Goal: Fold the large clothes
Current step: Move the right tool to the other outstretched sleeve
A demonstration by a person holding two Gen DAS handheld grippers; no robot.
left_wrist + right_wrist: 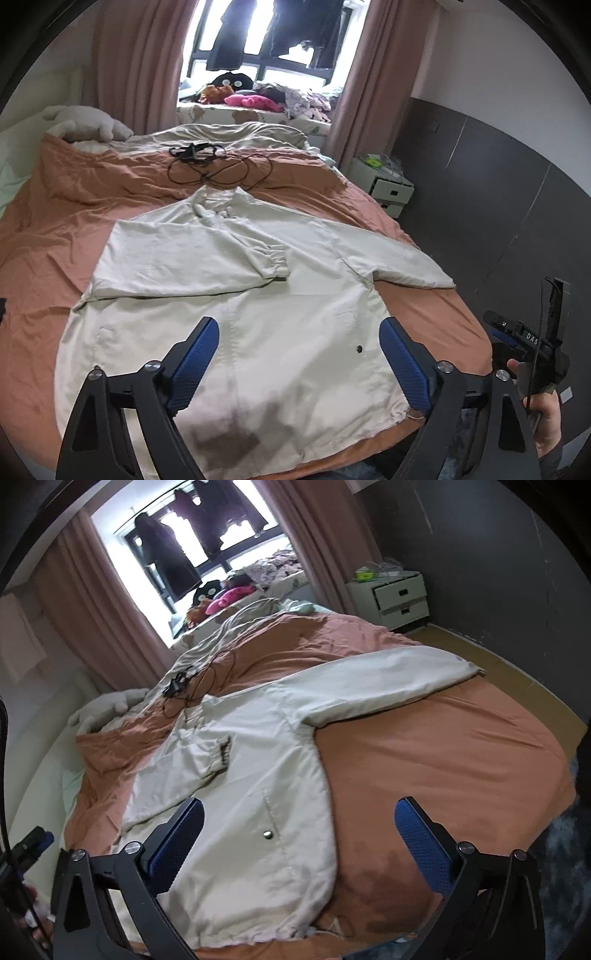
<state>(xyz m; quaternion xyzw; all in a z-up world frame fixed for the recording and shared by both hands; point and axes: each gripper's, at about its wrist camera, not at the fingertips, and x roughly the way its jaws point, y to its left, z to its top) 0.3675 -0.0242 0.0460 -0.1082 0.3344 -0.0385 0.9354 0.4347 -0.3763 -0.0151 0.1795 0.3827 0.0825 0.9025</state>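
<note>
A large cream jacket [229, 314] lies flat on the orange bed sheet [66, 206], collar toward the window. Its left sleeve [258, 251] is folded across the chest; its right sleeve [399, 266] lies stretched out to the right. My left gripper [299, 332] is open and empty above the jacket's lower part. In the right wrist view the jacket [258, 768] shows with the spread sleeve [388, 679]. My right gripper [299, 816] is open and empty above the jacket's right hem side. The right gripper also shows in the left wrist view [524, 343] beside the bed.
A black cable [218, 170] lies coiled on the bed beyond the collar. A white plush toy [85, 125] sits at the far left. A white nightstand [388, 188] stands right of the bed. Stuffed toys and clothes lie on the window sill [258, 99].
</note>
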